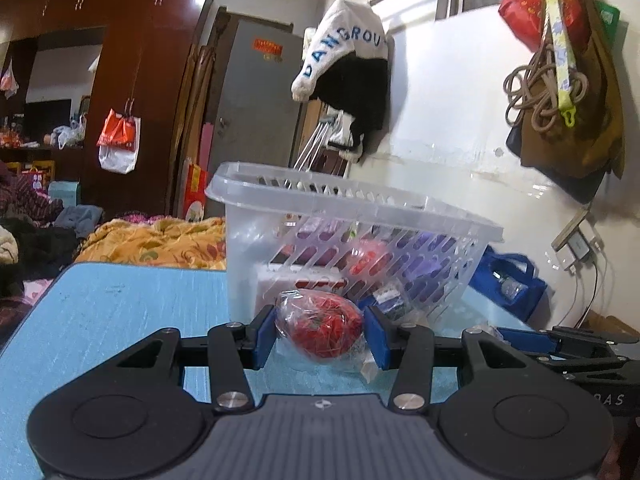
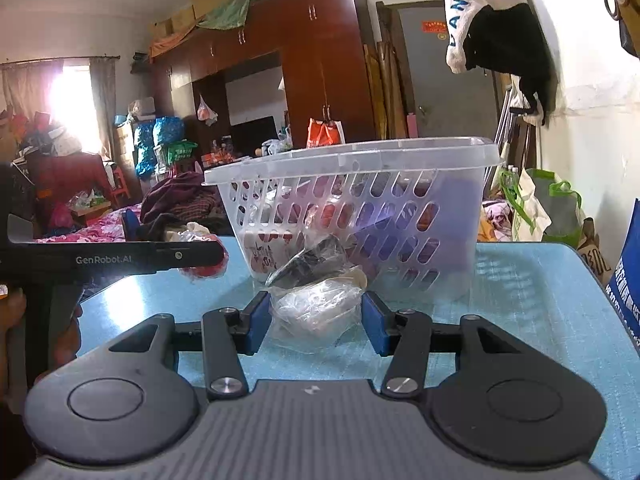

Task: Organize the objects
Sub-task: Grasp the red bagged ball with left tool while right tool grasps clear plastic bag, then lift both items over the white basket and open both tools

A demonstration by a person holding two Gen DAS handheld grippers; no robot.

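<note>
1. Crinkly plastic wraps the red bag (image 1: 320, 326), centre frame before the basket (image 1: 360, 216); left gripper (image 1: 320, 334) pinches its sides.
2. Right gripper (image 2: 316, 320) straddles the clear bag (image 2: 316, 312), contact unclear.
3. Both look light, soft, slippery; grip mid-body.

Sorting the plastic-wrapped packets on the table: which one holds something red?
The packet between the left tongs: its red bundle shows through the wrap. The clear packet between the right tongs holds only pale, colourless contents.
</note>
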